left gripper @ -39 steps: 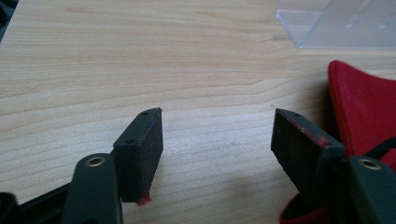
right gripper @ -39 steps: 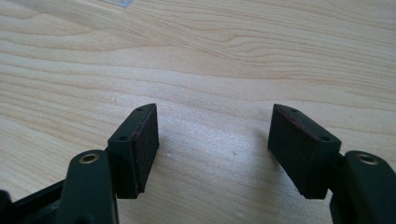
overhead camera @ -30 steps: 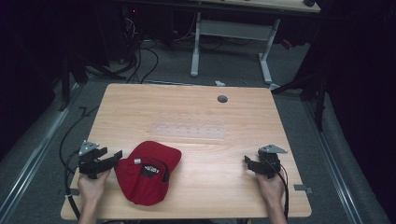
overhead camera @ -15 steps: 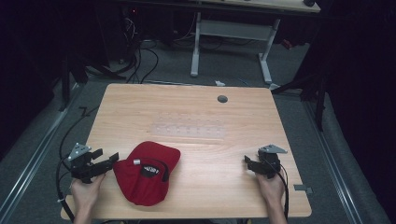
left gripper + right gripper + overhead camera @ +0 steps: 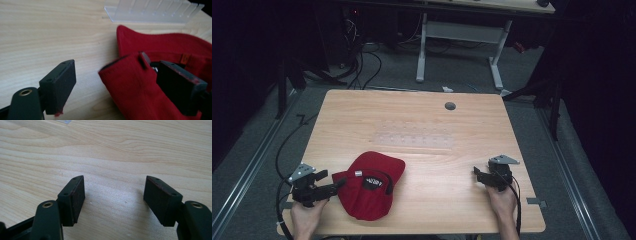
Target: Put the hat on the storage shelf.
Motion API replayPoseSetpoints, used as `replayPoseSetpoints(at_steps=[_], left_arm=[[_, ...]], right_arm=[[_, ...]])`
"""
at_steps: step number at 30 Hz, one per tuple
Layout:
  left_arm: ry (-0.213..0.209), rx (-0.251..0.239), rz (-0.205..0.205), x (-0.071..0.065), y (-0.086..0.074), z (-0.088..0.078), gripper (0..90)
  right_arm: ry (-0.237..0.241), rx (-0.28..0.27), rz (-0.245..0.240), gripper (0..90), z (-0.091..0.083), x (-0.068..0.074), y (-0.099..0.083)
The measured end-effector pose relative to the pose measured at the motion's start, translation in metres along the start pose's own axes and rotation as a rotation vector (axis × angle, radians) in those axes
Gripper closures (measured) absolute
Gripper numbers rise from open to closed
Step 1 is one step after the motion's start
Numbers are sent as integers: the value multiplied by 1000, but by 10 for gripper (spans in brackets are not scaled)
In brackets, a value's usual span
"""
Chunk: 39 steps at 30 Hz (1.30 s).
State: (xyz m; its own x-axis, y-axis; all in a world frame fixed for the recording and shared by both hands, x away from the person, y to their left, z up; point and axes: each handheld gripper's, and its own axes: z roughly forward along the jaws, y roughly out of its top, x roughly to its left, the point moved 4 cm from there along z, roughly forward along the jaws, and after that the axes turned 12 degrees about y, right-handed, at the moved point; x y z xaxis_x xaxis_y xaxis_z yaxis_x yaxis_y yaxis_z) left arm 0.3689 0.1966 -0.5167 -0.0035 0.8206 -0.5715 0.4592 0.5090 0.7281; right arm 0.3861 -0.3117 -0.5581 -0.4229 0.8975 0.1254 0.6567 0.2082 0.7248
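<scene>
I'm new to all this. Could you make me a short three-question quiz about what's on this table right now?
1. What colour is the cap?
2. True or false: the left gripper is clamped on the cap.
3. The clear plastic tray lies: A) beyond the cap, B) under the cap, C) in the right gripper.

Key
1. Red.
2. False: its jaws stand apart, with the cap's edge between them unpressed; they have just been opening.
3. A; the right gripper is open over bare table.

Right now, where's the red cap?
In the high view the cap lies on the table's near left part, just right of the left tool and nearer than the clear tray.
</scene>
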Motion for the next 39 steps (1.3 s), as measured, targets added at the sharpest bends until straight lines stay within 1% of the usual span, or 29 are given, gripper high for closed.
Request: replayPoseSetpoints(at_steps=[1,2,3,4,6,7,8,12,14,18,20,22,24,27,29,31,32,33,35,39], left_arm=[[0,0,0,0,0,0,155],[-4,22,-4,-1,-6,2,152],[-3,30,1,-1,-7,2,152],[-6,33,-5,-2,-9,3,149],[-4,37,1,-3,-11,4,146],[-2,46,15,-6,-14,6,144],[-1,50,21,-7,-16,7,144],[-1,64,17,-10,-19,11,140],[9,74,27,-11,-23,15,141],[8,80,17,-12,-25,19,154],[20,80,14,-12,-26,22,178],[12,85,-3,-13,-27,24,192],[7,80,-7,-13,-27,24,223],[5,81,1,-13,-28,25,278],[-6,80,13,-14,-31,24,319],[-11,71,21,-14,-31,24,385],[-15,74,20,-14,-31,23,385],[-22,72,18,-14,-31,22,437],[-29,68,22,-14,-30,20,495],[-40,75,14,-13,-29,18,610]], right_arm=[[0,0,0,337,0,0,0],[1,1,0,337,0,0,0],[1,1,0,337,0,0,0],[1,1,-1,337,0,0,0],[2,1,-2,337,0,0,0],[2,1,-3,337,0,0,0],[2,1,-3,337,0,0,0],[2,1,-3,337,0,0,0],[2,0,-4,337,0,0,0],[2,0,-4,337,0,1,0],[2,0,-3,337,0,1,0],[2,0,-3,337,0,1,0],[2,0,-3,337,0,1,0],[3,0,-3,337,0,1,0],[3,0,-3,337,0,1,0],[3,0,-3,337,0,1,0],[3,0,-3,337,0,1,0],[3,0,-3,337,0,1,0],[3,0,-3,336,0,1,0],[3,0,-3,336,0,1,0]])
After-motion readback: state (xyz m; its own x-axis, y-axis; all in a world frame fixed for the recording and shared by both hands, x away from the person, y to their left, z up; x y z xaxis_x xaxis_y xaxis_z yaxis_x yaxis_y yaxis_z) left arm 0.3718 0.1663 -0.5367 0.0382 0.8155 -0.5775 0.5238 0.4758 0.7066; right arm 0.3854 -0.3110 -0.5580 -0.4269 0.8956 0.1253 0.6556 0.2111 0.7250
